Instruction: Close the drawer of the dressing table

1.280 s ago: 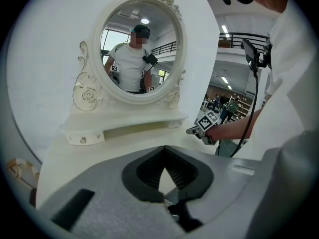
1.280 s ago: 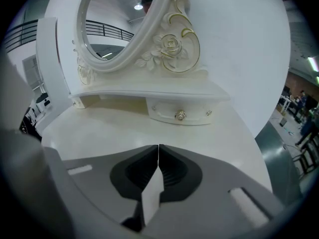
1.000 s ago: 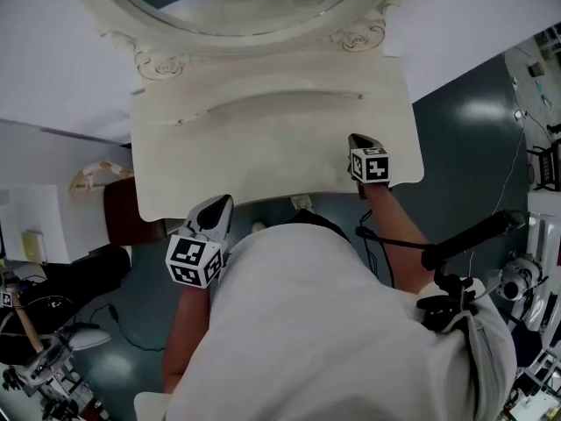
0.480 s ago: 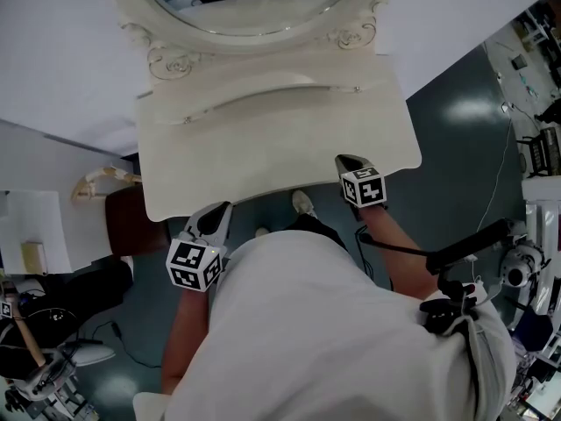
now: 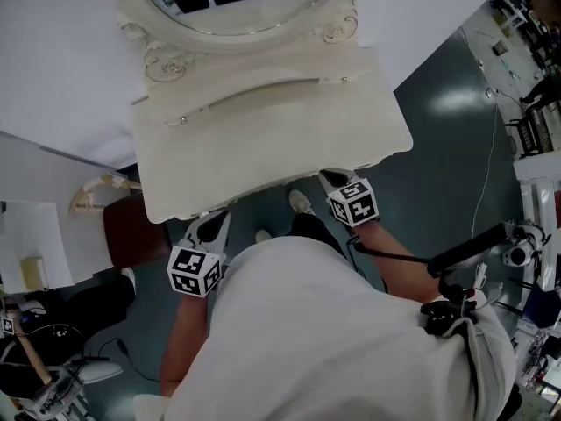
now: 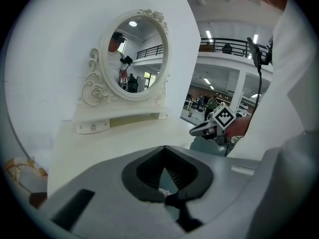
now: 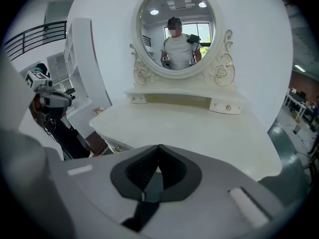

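The cream dressing table [image 5: 263, 152] stands under its oval mirror [image 5: 237, 3]; a low shelf with two small knobbed drawers [image 5: 181, 119] runs below the mirror. No drawer sticks out past the front edge in the head view. My left gripper [image 5: 216, 220] hangs just off the table's front left edge, jaws together and empty [image 6: 163, 176]. At the front right edge my right gripper [image 5: 331, 179] is shut on nothing [image 7: 158, 172]. Both point at the table, clear of it. The right gripper [image 6: 202, 130] also shows in the left gripper view.
A dark brown stool [image 5: 131, 231] sits left of the table beside a cream ornate frame [image 5: 96, 187]. My shoe [image 5: 301, 202] is on the dark floor under the front edge. Camera gear and cables [image 5: 517, 253] crowd the right side.
Both grippers have drawn back toward my body. The right one came off the tabletop to its front edge; the left slid back a little along the front left corner.
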{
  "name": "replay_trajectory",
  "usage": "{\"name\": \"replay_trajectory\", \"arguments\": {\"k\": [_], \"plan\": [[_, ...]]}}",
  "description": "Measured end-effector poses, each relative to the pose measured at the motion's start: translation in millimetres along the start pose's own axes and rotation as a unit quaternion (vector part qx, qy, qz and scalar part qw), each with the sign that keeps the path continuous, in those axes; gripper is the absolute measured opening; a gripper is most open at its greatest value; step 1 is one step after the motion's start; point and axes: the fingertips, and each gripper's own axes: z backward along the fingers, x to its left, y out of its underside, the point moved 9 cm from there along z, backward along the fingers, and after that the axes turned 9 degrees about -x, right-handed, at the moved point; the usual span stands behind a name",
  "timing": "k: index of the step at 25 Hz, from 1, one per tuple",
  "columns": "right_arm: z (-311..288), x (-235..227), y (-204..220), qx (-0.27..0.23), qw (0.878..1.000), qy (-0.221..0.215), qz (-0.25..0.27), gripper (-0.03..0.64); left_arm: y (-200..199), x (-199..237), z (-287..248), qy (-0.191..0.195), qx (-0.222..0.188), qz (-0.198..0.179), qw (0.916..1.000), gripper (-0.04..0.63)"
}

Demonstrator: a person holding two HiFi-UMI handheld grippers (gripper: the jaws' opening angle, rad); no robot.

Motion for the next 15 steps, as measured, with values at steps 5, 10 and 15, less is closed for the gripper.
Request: {"name": "replay_trajectory", "arguments": {"k": [5, 10, 15], "plan": [[15.1, 19.0, 2.1, -0.007, 1.0, -0.003, 0.008, 0.0, 0.9, -4.2, 4.7, 0.015, -0.003, -0.007, 0.9999, 0.003], [20.2, 33.1, 6.0, -0.011, 1.0, -0.005, 0.023, 0.0, 9.5, -4.6, 12.1, 0.018, 0.0, -0.007, 0.9998, 0.003], [22.6, 43.1, 11.2, -0.014, 1.0, -0.009, 0.027, 0.0, 18.4, -4.9, 18.0, 0.018, 0.004, -0.006, 0.9998, 0.003]]}}
